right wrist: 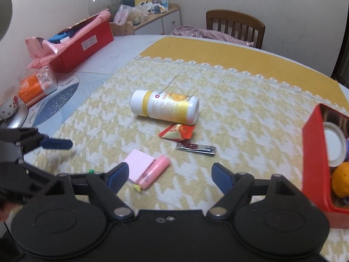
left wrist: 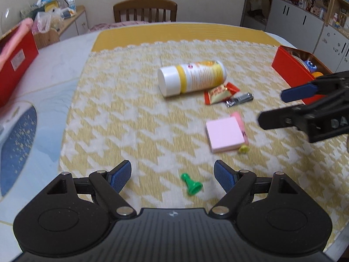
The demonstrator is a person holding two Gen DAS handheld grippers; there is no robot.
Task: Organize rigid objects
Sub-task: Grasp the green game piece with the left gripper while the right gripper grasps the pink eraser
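- The left hand-held gripper hangs released, its 2 blue-padded fingers spread wide with nothing between them, just above the small green plastic pawn-shaped piece lying on its side near the counter's near edge.
- The right hand-held gripper is likewise spread and empty, poised over the pink square pad of sticky notes and the pink cylindrical tube touching its side.
- Likely step: pick up a loose item and carry it to the red open-topped box at the counter's right edge, which already holds an orange and a white lid.
- For the pawn, I would lower straight down and close across its narrow stem, since the flared base could squirt out.
- The yellow-and-white plastic canister lies on its side mid-counter, touching a red snack wrapper; it may roll if nudged.
- The silver metal nail clipper lies flat just beside the wrapper, so it needs a low pinch.
- Keep the 2 grippers apart, as they are near each other.
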